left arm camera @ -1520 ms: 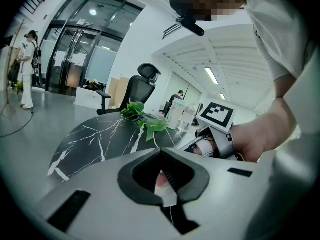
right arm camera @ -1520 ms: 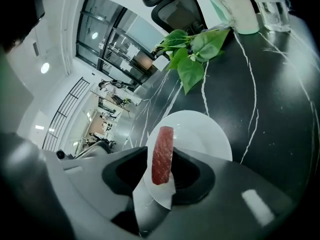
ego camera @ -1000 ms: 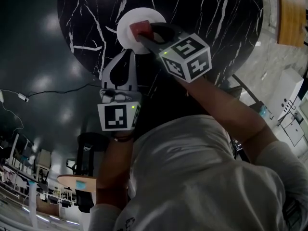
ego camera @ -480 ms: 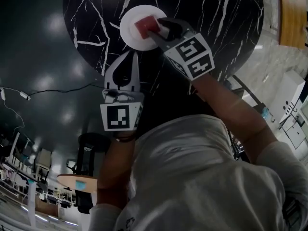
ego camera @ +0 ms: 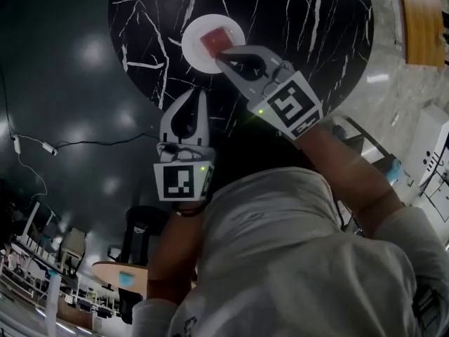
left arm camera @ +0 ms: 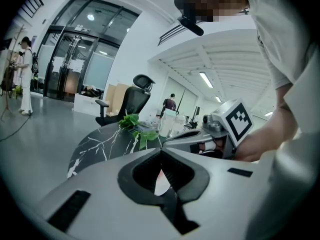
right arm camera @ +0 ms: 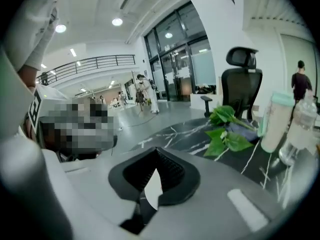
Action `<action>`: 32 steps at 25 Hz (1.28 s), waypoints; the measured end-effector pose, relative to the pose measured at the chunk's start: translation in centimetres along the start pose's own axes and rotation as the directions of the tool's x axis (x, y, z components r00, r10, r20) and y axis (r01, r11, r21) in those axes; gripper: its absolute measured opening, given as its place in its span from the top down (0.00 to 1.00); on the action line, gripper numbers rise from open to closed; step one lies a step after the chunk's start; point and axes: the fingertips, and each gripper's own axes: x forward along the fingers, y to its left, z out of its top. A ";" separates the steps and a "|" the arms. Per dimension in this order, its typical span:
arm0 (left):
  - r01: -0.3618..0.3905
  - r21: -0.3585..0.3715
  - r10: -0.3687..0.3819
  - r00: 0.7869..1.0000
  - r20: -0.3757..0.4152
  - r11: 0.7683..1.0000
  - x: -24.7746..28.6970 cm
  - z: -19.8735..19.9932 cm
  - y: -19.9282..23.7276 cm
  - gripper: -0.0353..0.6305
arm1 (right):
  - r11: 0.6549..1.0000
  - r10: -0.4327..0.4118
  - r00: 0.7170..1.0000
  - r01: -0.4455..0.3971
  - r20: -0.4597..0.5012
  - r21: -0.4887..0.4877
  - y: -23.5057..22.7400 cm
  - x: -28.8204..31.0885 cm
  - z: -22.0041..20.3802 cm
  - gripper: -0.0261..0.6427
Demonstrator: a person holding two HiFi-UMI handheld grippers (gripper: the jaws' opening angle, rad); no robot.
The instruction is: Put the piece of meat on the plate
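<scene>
The red piece of meat (ego camera: 215,42) lies on the small white plate (ego camera: 196,53) on the round black marble table (ego camera: 302,34). My right gripper (ego camera: 221,57) hovers just at the plate's near edge, its jaws shut and empty, clear of the meat. The right gripper view shows the tips of that gripper (right arm camera: 156,150) meeting with nothing between them. My left gripper (ego camera: 198,94) hangs nearer me, left of the right one, also shut and empty; in the left gripper view its tips (left arm camera: 161,151) touch, and the right gripper's marker cube (left arm camera: 234,121) shows beyond.
A leafy green sprig (right arm camera: 225,129) lies on the table's far side, with a pale bottle (right arm camera: 272,121) and a clear bottle (right arm camera: 300,129) next to it. An office chair (right arm camera: 241,91) stands behind the table. A cable (ego camera: 70,142) runs across the dark floor.
My right gripper let go of the meat on the plate, drew back toward me, rolled and closed. Both grippers have risen a little; the left stays shut.
</scene>
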 end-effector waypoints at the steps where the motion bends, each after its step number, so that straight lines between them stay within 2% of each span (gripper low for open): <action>1: 0.003 0.009 -0.003 1.000 0.024 1.000 -0.7 1.1 -0.4 0.94 | 0.999 -0.003 0.999 0.005 0.043 -0.034 0.7 -1.0 1.6 0.96; 5: 0.035 0.052 -0.040 0.994 0.100 0.998 -4.7 7.0 -2.4 0.94 | 0.991 -0.042 0.980 0.066 0.196 -0.119 4.5 -6.4 8.2 0.96; 8: 0.095 0.074 -0.104 0.985 0.137 0.993 -7.9 11.5 -5.1 0.94 | 0.989 -0.120 0.932 0.142 0.343 -0.041 8.1 -12.0 13.6 0.96; 12: 0.168 0.142 -0.199 0.950 0.241 0.975 -12.2 17.2 -8.6 0.94 | 0.977 -0.190 0.878 0.211 0.440 0.002 12.5 -18.3 18.6 0.96; 18: 0.256 0.208 -0.314 0.890 0.330 0.944 -17.0 22.5 -13.5 0.94 | 0.960 -0.232 0.838 0.281 0.494 -0.024 17.3 -24.3 21.1 0.96; 20: 0.264 0.242 -0.335 0.881 0.333 0.934 -18.0 23.0 -15.0 0.94 | 0.957 -0.224 0.820 0.288 0.527 -0.041 18.1 -25.6 21.8 0.96; 23: 0.246 0.288 -0.340 0.875 0.344 0.925 -20.5 23.1 -17.8 0.94 | 0.962 -0.202 0.819 0.268 0.538 -0.047 20.0 -27.8 21.6 0.96; 27: 0.164 0.358 -0.309 0.863 0.399 0.919 -23.5 23.3 -21.3 0.94 | 0.964 -0.172 0.820 0.254 0.545 -0.077 22.1 -30.6 20.5 0.96; 32: 0.117 0.281 -0.225 0.892 0.392 0.953 -24.7 20.1 -25.0 0.94 | 0.973 -0.140 0.844 0.214 0.517 -0.085 24.0 -34.4 17.0 0.96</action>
